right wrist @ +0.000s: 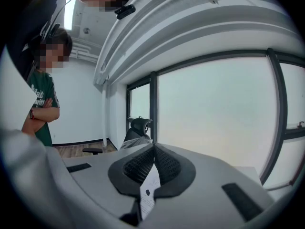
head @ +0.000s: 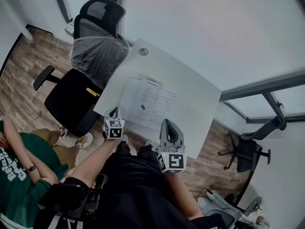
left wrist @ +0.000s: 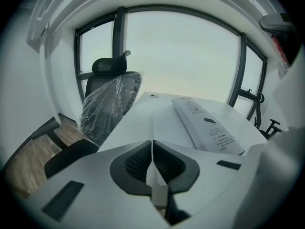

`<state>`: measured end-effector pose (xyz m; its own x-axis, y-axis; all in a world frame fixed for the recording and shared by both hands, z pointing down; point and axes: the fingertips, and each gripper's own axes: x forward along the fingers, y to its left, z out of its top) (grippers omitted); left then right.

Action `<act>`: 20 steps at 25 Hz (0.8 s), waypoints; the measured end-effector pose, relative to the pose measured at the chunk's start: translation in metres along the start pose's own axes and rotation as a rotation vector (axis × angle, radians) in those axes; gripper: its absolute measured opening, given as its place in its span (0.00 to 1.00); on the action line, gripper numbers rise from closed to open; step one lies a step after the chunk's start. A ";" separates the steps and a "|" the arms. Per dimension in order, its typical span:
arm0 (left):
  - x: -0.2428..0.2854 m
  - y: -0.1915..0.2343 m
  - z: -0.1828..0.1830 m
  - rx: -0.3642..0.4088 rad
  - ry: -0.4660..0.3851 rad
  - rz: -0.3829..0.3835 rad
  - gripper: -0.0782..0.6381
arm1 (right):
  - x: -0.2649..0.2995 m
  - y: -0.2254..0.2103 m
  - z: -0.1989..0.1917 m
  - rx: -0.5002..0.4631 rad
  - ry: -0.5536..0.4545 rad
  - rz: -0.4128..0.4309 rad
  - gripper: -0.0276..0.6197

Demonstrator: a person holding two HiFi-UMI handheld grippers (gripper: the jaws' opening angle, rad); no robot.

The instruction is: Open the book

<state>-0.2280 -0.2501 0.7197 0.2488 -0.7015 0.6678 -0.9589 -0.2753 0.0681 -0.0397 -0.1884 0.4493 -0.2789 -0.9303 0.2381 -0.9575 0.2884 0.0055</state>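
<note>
book [head: 147, 100]: one, lying spread on the white table with printed pages up. Its near edge is toward the person and lies between the two grippers.
right gripper [head: 170, 123]: jaws pressed together on a printed leaf of the book; in the right gripper view the sheet runs up between the pads.
left gripper [head: 112, 111]: jaws together too, nipping a thin white sheet edge. We take it for another leaf or the cover, though we cannot tell which.
risk, tear: if the grippers draw apart faster than the fold lets the leaves turn, we judge a thin leaf could rip at the pads or at the spine.
risk, slip: a single sheet gives the pads little to hold, so a sideways tug could pull it free and let the leaf drop back.
risk, slide: nothing pins the book down, so a pull toward the person could drag it off the table's near edge.
grippers: two.
table [head: 195, 92]: one, with one round cable hole [head: 143, 51] at its far end.
chairs: two as we count them — a plastic-wrapped chair [head: 97, 56] just beside the table and a second chair [head: 245, 151] well apart at the right.
people: two — the one holding the grippers and an onlooker [head: 19, 175] in a green shirt.
</note>
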 end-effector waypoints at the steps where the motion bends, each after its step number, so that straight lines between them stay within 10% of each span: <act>1: -0.001 0.004 -0.001 -0.006 -0.005 0.007 0.13 | -0.002 0.002 -0.001 -0.002 0.000 -0.001 0.06; 20: -0.047 -0.033 0.069 0.036 -0.230 -0.109 0.13 | -0.015 0.008 -0.009 0.029 -0.021 -0.038 0.06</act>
<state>-0.1985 -0.2535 0.6354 0.3789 -0.7965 0.4712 -0.9202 -0.3781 0.1009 -0.0427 -0.1704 0.4546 -0.2432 -0.9453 0.2176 -0.9691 0.2462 -0.0139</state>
